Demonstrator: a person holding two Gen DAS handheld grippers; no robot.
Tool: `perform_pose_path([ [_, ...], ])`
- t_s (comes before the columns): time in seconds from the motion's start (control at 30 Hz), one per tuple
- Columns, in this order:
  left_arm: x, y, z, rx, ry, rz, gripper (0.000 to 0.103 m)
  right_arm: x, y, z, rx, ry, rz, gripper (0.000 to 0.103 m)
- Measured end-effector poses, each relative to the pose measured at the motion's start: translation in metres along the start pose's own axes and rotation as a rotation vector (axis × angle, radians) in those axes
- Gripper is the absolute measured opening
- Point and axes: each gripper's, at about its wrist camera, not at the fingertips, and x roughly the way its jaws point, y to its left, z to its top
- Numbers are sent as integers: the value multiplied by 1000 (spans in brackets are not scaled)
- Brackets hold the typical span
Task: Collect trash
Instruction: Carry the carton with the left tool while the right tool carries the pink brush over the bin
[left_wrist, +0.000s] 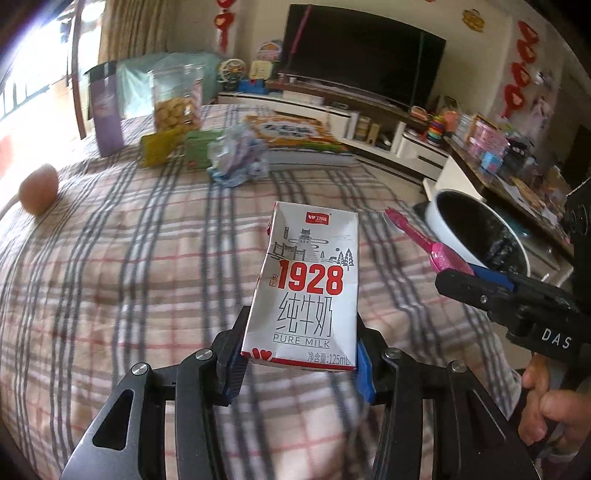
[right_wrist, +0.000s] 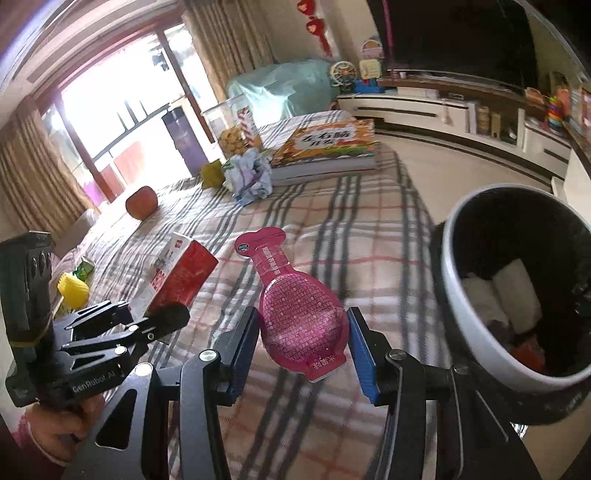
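Note:
My left gripper (left_wrist: 300, 369) is shut on a white and red 1928 milk carton (left_wrist: 310, 280), which it holds upright above the plaid bedspread (left_wrist: 129, 258). My right gripper (right_wrist: 303, 350) is shut on a flat pink pouch (right_wrist: 295, 310), its blue pads pressing both sides. The right wrist view shows the carton (right_wrist: 184, 273) and left gripper (right_wrist: 159, 321) at the left. In the left wrist view, the pouch (left_wrist: 417, 240) and right gripper (left_wrist: 476, 277) are at the right. A white-rimmed trash bin (right_wrist: 454, 288) with trash inside stands just right of the pouch.
A crumpled wrapper (right_wrist: 251, 177), an apple (right_wrist: 141, 202), a thick book (right_wrist: 328, 147), a cookie jar (right_wrist: 232, 129), a purple bottle (right_wrist: 183, 136) and small boxes (left_wrist: 162, 147) lie farther up the bed. A yellow paper cup (right_wrist: 72, 291) lies at the left. A TV cabinet (left_wrist: 332, 107) lines the far wall.

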Motion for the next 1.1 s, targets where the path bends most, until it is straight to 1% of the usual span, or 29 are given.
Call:
perform_pose_path([
  [0.23,-4,-25,4,46,-2,-28,46,-27,-23,-2,42,-39,-28,49],
  [0.53,0,-62,10,117,6,-63,46,-55,-54,-9,98,-85,-70,49],
  [1.1,22,-113,42,210,-4,-121,46,-86,-109,-8,186,-141,-145,49],
])
